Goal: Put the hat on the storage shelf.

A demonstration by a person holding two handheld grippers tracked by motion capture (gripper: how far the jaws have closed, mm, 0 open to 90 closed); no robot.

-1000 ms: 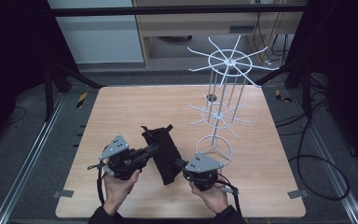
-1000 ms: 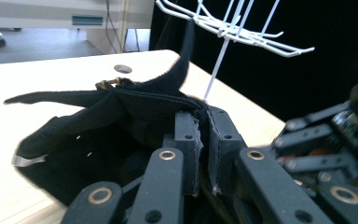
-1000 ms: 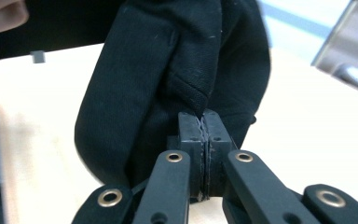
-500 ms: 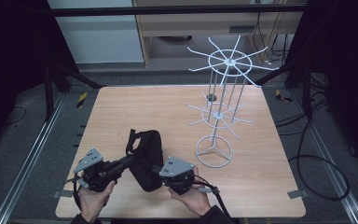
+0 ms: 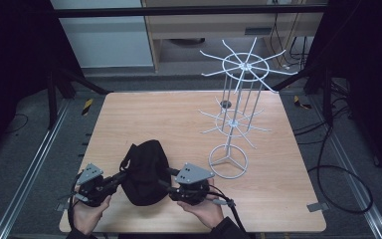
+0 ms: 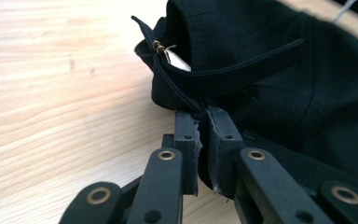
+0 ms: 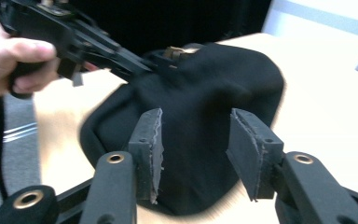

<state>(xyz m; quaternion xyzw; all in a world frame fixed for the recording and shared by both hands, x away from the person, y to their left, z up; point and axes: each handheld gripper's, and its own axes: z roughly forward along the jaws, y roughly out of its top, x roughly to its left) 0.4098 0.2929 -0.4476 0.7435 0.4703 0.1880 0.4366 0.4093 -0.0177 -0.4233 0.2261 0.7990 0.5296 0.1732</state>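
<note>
Left gripper (image 5: 110,183): jaws clamped on the rear strap of the black fabric cap (image 5: 144,172), which has been dragged toward the near edge of the light wooden table (image 5: 169,117), left of the white wire rotating display rack (image 5: 236,117). Right gripper (image 5: 166,185): jaws now parted beside the cap, having let go, likely to regrip

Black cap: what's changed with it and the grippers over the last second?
The black cap was dragged toward the person and reshaped into a rounder mound. The left gripper stays clamped on its edge; the right gripper now stands open over it. The wire rack stayed put.
</note>
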